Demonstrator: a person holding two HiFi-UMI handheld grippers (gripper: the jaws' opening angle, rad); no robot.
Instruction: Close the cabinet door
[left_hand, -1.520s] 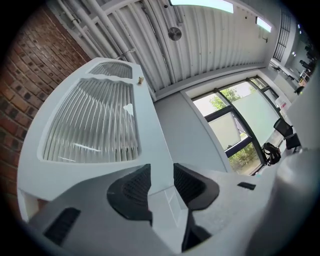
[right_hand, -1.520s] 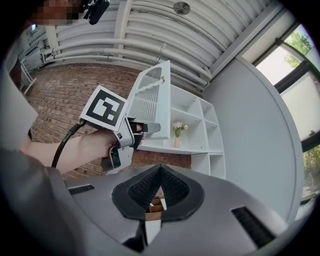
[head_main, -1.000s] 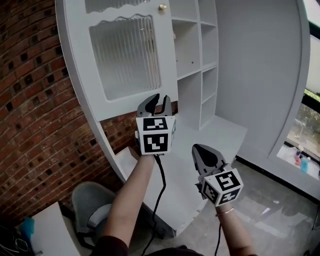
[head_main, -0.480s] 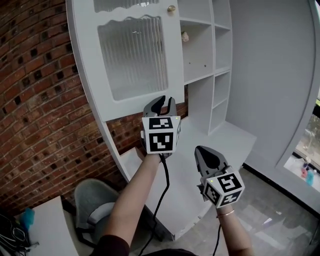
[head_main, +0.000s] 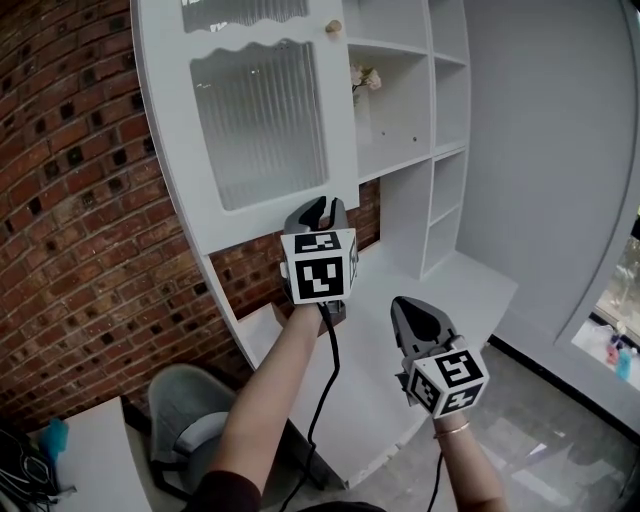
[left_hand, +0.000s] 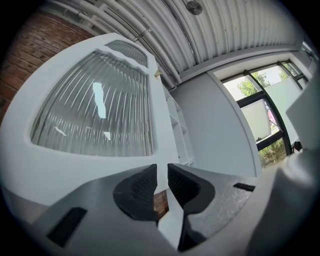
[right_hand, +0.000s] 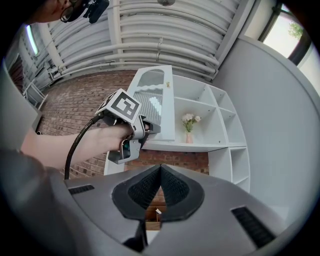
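White cabinet door (head_main: 255, 125) hangs open. Left tool (head_main: 320, 208), jaws just narrowing, slightly spread, empty, is at its lower rail: push steadily. Right tool (head_main: 408, 308): pressed together.

We hold our left gripper (head_main: 320, 208) raised ahead of us, pointing about level, its marker cube (head_main: 320, 266) facing us, and our bare left forearm (head_main: 268, 400) stretches up to it. Its 2 jaws have just been closing and stand a narrow gap apart, with nothing pinched between the pads. Our right gripper (head_main: 418, 312) sits lower and to the right, jaws together and empty, with a bracelet at that wrist (head_main: 452, 428).
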